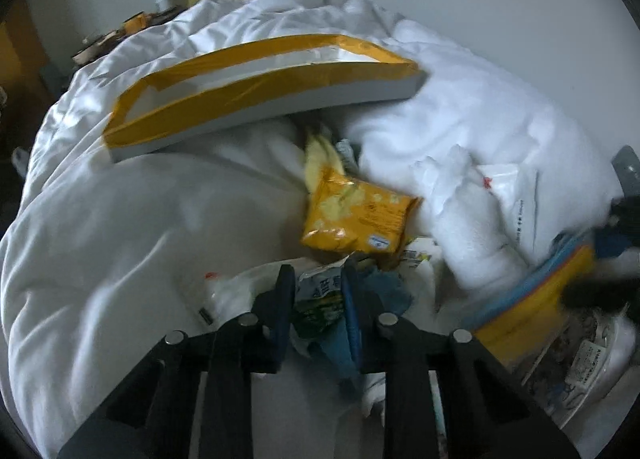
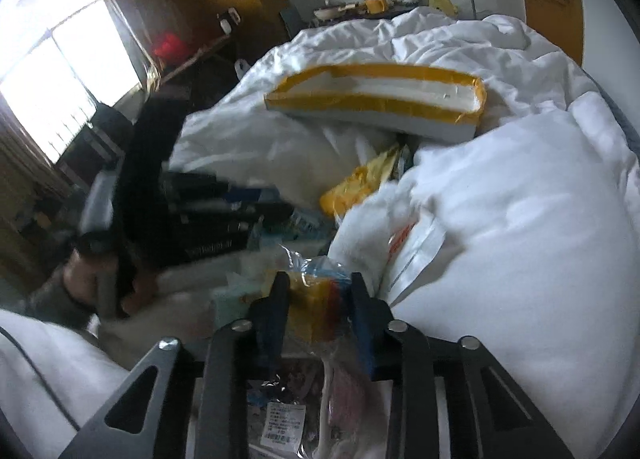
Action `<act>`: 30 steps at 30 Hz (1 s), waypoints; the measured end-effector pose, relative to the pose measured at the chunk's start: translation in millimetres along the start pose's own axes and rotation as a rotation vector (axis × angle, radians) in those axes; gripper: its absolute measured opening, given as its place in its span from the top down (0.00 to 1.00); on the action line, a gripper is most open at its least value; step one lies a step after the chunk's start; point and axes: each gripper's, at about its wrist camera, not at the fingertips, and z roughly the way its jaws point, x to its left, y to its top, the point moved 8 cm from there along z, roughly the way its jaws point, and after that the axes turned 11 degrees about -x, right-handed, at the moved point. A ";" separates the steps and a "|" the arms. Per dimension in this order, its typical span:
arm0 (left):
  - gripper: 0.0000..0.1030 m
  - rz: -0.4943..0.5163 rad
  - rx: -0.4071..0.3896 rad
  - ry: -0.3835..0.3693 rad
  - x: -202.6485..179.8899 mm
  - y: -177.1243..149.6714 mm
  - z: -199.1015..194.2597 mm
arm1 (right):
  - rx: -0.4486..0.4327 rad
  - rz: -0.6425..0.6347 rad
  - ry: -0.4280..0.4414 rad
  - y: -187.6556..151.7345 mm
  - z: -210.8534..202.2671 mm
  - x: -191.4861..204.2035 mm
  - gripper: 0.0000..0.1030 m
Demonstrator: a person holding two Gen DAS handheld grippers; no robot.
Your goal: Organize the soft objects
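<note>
A rumpled white duvet covers the bed. Left tongs pinch a green-printed packet below the yellow snack bag; only the right view shows right tongs clamping a clear-wrapped yellow pack.

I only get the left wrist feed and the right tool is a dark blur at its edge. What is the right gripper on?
Observer: The right gripper is closed on a clear plastic bag with yellow contents.
Operator: Anything under it?
Observer: A labelled clear packet lies beneath the fingers.
Operator: What's beside my left tool?
Observer: The person's hand holding the left gripper, at the bed's edge, a bright window behind it.
</note>
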 end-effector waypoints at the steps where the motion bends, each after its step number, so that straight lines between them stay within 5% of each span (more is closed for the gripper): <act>1: 0.78 -0.015 0.009 -0.012 2.3 -1.4 1.7 | -0.015 0.008 0.004 9.0 -4.8 -4.5 0.75; 6: 0.78 -0.060 0.071 -0.051 3.9 -8.1 20.1 | -0.035 0.007 0.034 36.2 -11.8 -13.2 0.77; 14: 0.88 -0.123 0.053 -0.100 6.5 -4.2 -10.4 | -0.163 -0.025 0.004 109.0 -4.5 -22.1 0.77; 21: 0.89 -0.420 -0.014 -0.260 44.4 11.2 -48.2 | -0.187 -0.021 -0.043 160.5 31.1 -40.6 0.77; 25: 0.89 -0.500 -0.038 -0.307 61.2 32.0 -52.9 | -0.171 -0.002 -0.077 178.1 50.2 -59.0 0.77; 28: 0.89 -0.522 -0.068 -0.287 77.4 58.3 -43.5 | -0.113 0.043 -0.087 177.1 78.1 -73.8 0.77; 30: 0.89 -0.505 -0.084 -0.211 93.1 75.2 -28.6 | -0.106 0.046 -0.120 174.3 87.7 -82.9 0.77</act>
